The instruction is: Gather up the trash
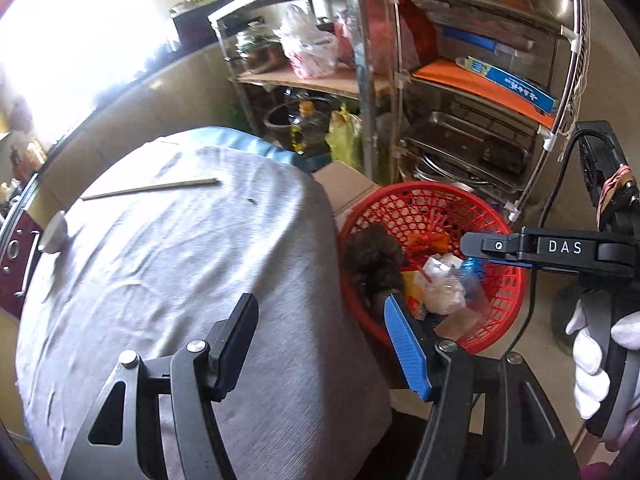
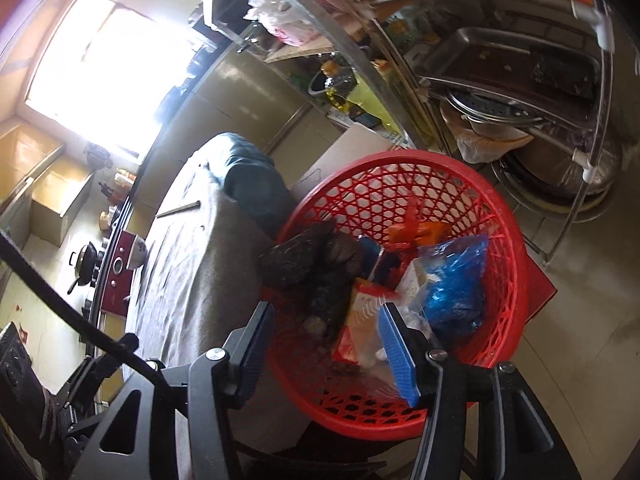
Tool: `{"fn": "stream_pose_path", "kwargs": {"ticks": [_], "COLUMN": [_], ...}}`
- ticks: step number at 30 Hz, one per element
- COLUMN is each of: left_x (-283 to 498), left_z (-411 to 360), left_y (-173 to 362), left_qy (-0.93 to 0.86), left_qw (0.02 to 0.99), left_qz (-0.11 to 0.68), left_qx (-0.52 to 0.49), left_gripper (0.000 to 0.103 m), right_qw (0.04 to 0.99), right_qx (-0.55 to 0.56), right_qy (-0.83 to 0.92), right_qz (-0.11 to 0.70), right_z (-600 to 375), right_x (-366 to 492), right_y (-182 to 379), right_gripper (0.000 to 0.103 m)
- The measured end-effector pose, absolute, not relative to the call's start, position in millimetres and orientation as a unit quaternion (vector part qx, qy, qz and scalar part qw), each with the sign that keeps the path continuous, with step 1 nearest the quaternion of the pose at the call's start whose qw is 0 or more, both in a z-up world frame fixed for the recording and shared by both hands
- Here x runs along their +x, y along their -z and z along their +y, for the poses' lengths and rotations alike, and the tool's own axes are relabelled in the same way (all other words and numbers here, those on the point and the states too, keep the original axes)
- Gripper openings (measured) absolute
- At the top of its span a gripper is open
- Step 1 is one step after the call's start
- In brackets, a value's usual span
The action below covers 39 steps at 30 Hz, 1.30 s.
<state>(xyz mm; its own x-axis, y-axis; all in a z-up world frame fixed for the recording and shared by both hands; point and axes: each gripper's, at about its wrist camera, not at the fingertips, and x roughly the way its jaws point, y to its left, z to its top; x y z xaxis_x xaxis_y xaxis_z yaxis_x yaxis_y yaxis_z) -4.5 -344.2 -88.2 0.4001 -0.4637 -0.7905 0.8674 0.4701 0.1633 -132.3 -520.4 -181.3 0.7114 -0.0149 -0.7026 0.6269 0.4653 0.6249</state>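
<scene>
The left gripper (image 1: pixel 320 344) and right gripper (image 2: pixel 324 352) both stand spread, pinching nothing; the trash (image 2: pixel 404 280) sits in the red basket (image 2: pixel 508 280) beside the table's edge (image 1: pixel 320 208); a bump might tip it.

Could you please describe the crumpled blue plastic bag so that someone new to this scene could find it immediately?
Beside the grey-clothed table stands a red lattice basket of trash. The blue plastic bag lies against its right inner wall, the only glossy blue item, beside a dark bag and cartons.

Two wrist views angled steeply down, both near the red basket (image 1: pixel 500 304) (image 2: pixel 504 264) beside the cloth-covered table (image 1: pixel 180 280) (image 2: pixel 188 280).
</scene>
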Motion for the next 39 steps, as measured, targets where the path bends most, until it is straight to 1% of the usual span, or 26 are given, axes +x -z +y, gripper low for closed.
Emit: {"fn": "stream_pose_path", "kwargs": {"ticks": [10, 24, 31, 39], "left_x": [17, 73, 90, 90], "left_z": [-291, -175, -120, -75], "left_y": [64, 43, 31, 18], "left_qy": [0.363, 0.222, 0.170, 0.134], "left_qw": [0.833, 0.902, 0.921, 0.934], "left_qz": [0.329, 0.330, 0.324, 0.312], "left_qx": [0.257, 0.170, 0.137, 0.113], "left_gripper": [0.068, 0.068, 0.068, 0.068], "right_qw": [0.838, 0.915, 0.927, 0.940], "right_qx": [0.396, 0.207, 0.166, 0.119], "right_qy": [0.175, 0.065, 0.016, -0.016], "right_qz": [0.332, 0.340, 0.335, 0.319], "right_z": [-479, -354, -297, -247], "right_x": [-109, -25, 10, 32], "right_y": [142, 81, 64, 44], "right_gripper": [0.058, 0.058, 0.058, 0.058]}}
